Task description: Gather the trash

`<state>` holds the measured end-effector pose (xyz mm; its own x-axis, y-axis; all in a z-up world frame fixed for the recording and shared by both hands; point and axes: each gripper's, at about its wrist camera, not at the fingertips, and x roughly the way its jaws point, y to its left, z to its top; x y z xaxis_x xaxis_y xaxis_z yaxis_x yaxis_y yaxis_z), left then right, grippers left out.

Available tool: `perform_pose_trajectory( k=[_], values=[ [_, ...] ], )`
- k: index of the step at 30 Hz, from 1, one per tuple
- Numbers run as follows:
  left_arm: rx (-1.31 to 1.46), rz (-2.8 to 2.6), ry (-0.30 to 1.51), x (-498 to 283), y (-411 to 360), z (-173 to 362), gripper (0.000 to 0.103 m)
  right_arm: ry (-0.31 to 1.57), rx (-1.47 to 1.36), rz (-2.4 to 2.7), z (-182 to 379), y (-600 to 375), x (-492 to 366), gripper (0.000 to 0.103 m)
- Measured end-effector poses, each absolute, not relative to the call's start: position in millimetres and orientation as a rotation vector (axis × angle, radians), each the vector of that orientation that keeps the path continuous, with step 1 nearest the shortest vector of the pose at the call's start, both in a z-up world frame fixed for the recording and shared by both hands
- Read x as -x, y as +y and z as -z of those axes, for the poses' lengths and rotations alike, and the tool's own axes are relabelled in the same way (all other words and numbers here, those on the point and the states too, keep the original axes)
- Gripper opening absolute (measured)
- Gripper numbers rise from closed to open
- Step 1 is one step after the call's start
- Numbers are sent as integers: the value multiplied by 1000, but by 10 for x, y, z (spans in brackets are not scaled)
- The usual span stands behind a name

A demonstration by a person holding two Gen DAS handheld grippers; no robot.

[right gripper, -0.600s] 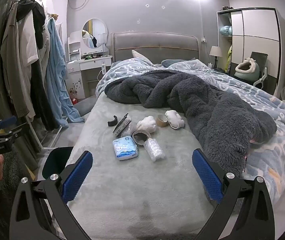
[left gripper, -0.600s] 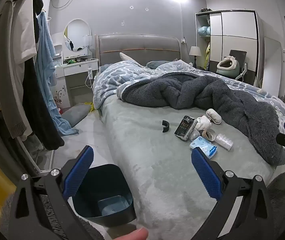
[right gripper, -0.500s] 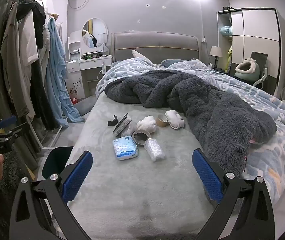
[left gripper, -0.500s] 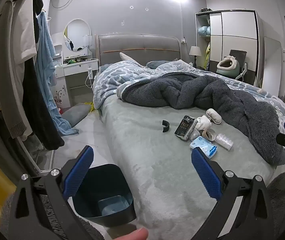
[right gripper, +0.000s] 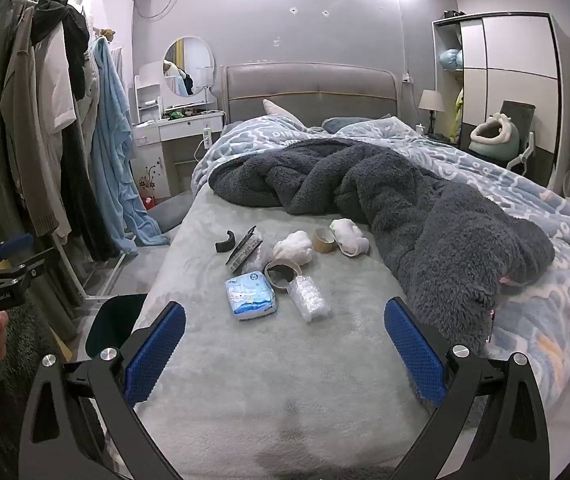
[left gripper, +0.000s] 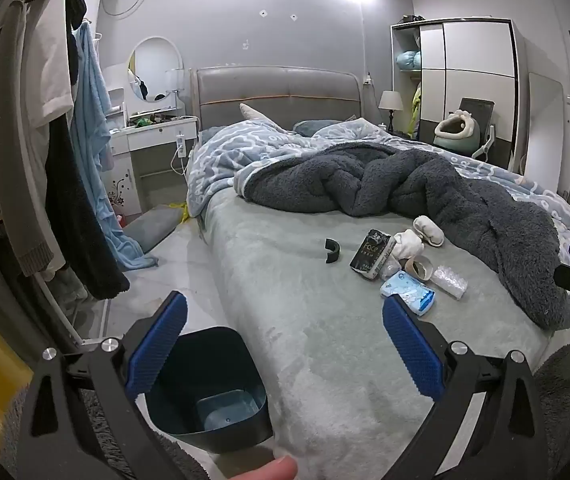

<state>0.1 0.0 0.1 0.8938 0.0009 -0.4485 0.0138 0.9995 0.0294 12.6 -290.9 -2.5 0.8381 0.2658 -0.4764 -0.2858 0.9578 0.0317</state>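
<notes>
While the left tongs point(left gripper: 283, 336) stand spread wide with nothing between their blue pads, the left wrist view looks over the foot of a bed point(left gripper: 325, 340) covered in a pale grey plush sheet. A dark blue bin point(left gripper: 205, 388) sits on the floor against the bed's near left corner. The trash lies in a cluster to the right on the sheet: a black tissue pack point(left gripper: 373, 255), a blue-and-white packet point(left gripper: 407, 293), a cardboard roll point(left gripper: 419, 267), a clear wrapper point(left gripper: 450, 282).

In the right wrist view, the right tongs point(right gripper: 285, 336) are likewise spread wide and empty above the sheet. The same cluster lies ahead of them in mid-bed, beside a rumpled dark grey blanket point(right gripper: 405, 200); the blue-and-white packet point(right gripper: 249, 295) is nearest.
</notes>
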Motion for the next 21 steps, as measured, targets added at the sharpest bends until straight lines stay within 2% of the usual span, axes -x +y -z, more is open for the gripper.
perform_pose_trajectory(
  k=[21],
  values=[
    [-32,8,470,6,31,31,100,501,38,-293,36,-2896,-134,100]
  ],
)
